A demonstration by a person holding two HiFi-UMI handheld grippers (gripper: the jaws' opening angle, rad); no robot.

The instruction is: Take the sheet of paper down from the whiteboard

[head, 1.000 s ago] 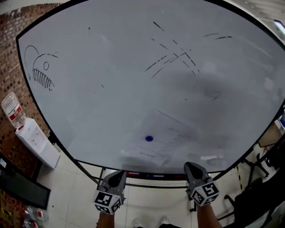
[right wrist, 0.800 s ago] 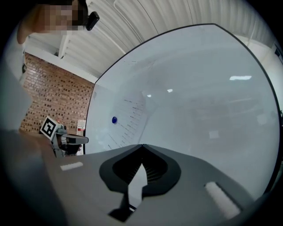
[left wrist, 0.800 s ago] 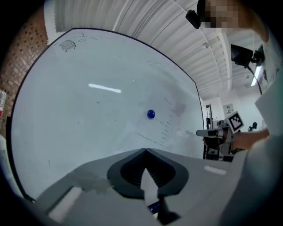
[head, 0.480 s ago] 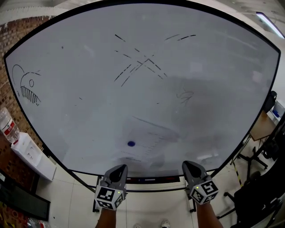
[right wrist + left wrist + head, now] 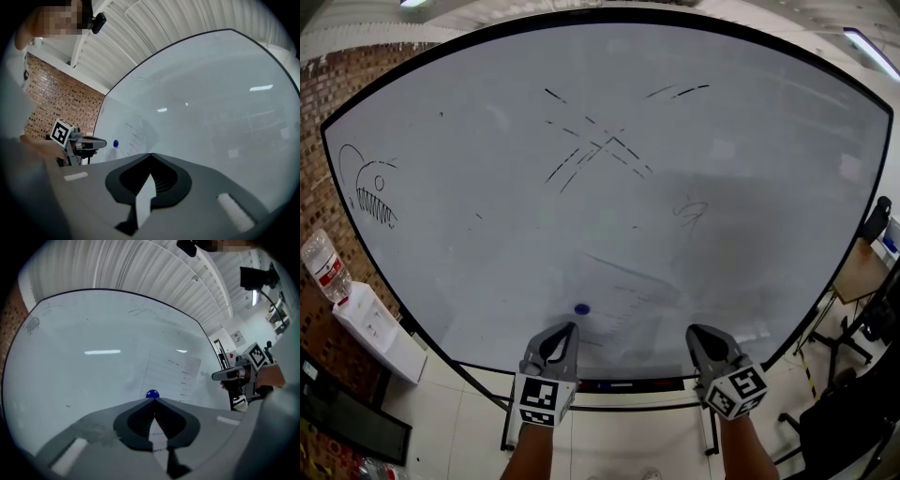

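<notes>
A white sheet of paper (image 5: 623,295) with faint printed lines hangs low on the whiteboard (image 5: 487,187), pinned by a round blue magnet (image 5: 581,308). My left gripper (image 5: 571,327) is shut and empty, its tip just below the magnet; in the left gripper view the magnet (image 5: 152,393) sits right above the closed tips (image 5: 154,400), with the paper (image 5: 171,373) behind. My right gripper (image 5: 694,330) is shut and empty, below the paper's right side. The right gripper view shows the paper (image 5: 133,136), the magnet (image 5: 115,143) and the left gripper (image 5: 104,143) at left.
The whiteboard carries a fish doodle (image 5: 370,187) at left and crossed marker strokes (image 5: 595,145) near the top. A water dispenser with bottle (image 5: 342,291) stands by the brick wall at left. A desk and chairs (image 5: 862,281) are at right. A marker tray (image 5: 619,384) runs under the board.
Both grippers have risen toward the board's lower edge. The left one has moved right and up, its tip now just under the blue magnet. The head view has shifted too.
</notes>
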